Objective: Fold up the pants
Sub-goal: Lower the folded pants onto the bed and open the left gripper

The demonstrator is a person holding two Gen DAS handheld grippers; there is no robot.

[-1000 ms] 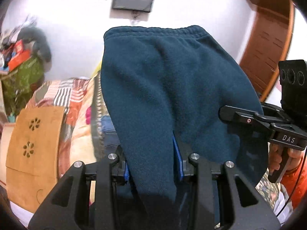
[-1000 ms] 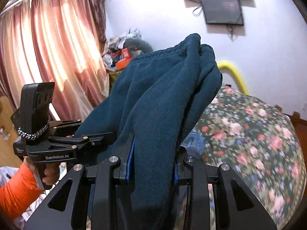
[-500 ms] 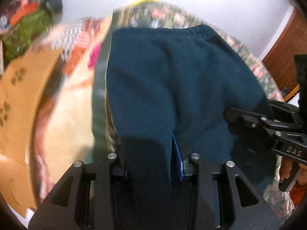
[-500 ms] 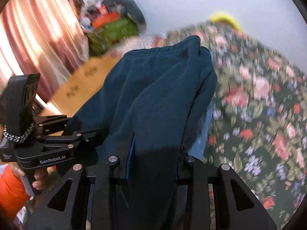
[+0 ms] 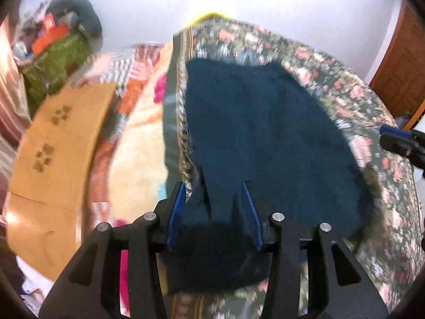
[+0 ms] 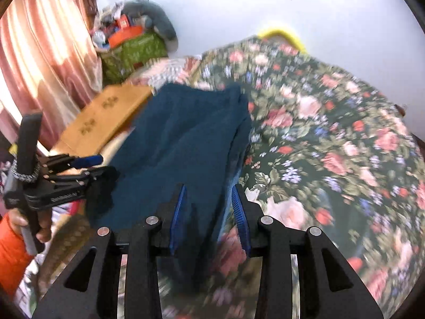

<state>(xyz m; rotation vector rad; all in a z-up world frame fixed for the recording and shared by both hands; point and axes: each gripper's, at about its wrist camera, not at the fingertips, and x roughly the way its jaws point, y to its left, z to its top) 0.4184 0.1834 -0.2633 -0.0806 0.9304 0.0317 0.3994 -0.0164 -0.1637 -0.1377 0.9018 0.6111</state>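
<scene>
Both my jaws are opening now. On my left gripper [image 5: 212, 194] the blue pads [image 5: 249, 207] stand clear of the cloth, with a loose hump of the pants [image 5: 265, 138] lying between them but no longer pinched. On my right gripper [image 6: 208, 199] it is the same: the pads [image 6: 178, 212] have drawn apart and the near edge of the pants [image 6: 186, 138] runs through the gap, slack, pressed by neither side as far as I can tell. A second ago I held this dark blue fleece up in the air in front of the wall, clamped in both grippers and hanging as a doubled sheet; since then I have carried it down, and it now lies spread on the flowered bedspread [image 6: 332, 146], waistband end away from me, close to the bedspread's left border and the pale blanket [image 5: 138, 143] beside it. From the right wrist I see my left gripper [image 6: 79, 170] off at the left edge of the cloth, in a hand [image 6: 39, 228] with an orange sleeve. I take it that this fold has been laid down and I am letting go. What is left, I judge, is to pull both grippers back without dragging the edge, then see whether another fold is needed. The picture is blurred, so I cannot say how neatly the layers sit.
</scene>
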